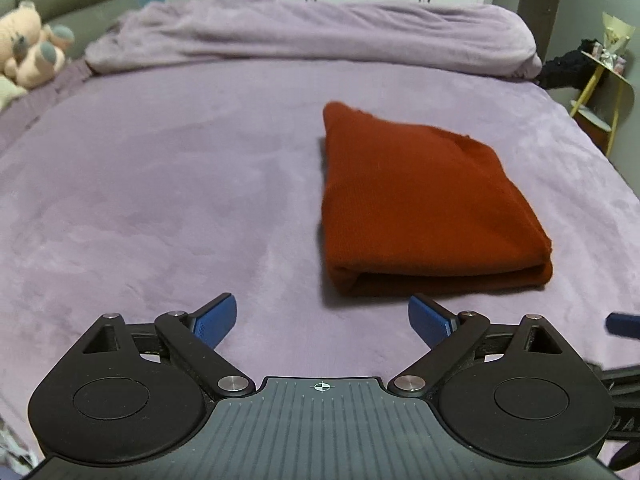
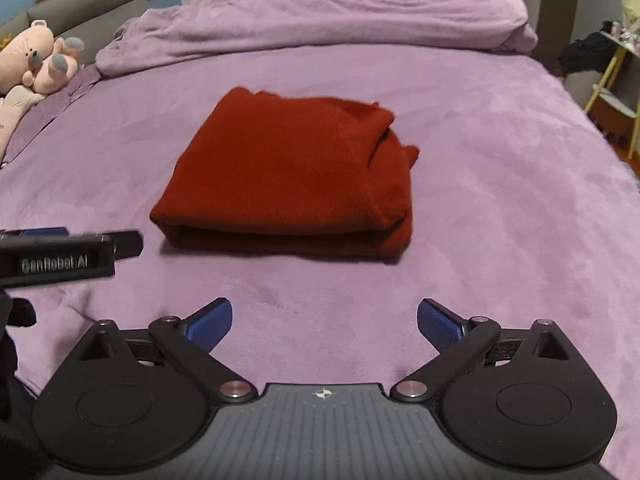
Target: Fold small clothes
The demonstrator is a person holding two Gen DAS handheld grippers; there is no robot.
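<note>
Your left gripper (image 1: 322, 316) sits low in its frame, angled down at the bed (image 1: 160, 200), its blue fingers (image 1: 216, 318) spread wide with nothing between them; your right gripper (image 2: 325, 320) is posed the same way, fingers (image 2: 210, 322) wide apart and empty, clear of the cloth.

The red garment (image 2: 288, 176) lies folded into a thick, roughly square bundle on the purple bed cover, well ahead of both grippers and touched by neither; the rounded fold faces you, with stacked layers showing along that near edge.

In the left wrist view the garment (image 1: 420, 200) sits right of centre, and a blue fingertip of the right gripper pokes in at the right edge; in the right wrist view it sits centre-left, with a loose flap bunched at its upper right corner that the other view does not show; there the black body of the left gripper enters at the left edge.

A rumpled purple blanket (image 2: 320, 20) runs across the top, and a pink plush toy (image 2: 40, 56) sits upper left.
</note>
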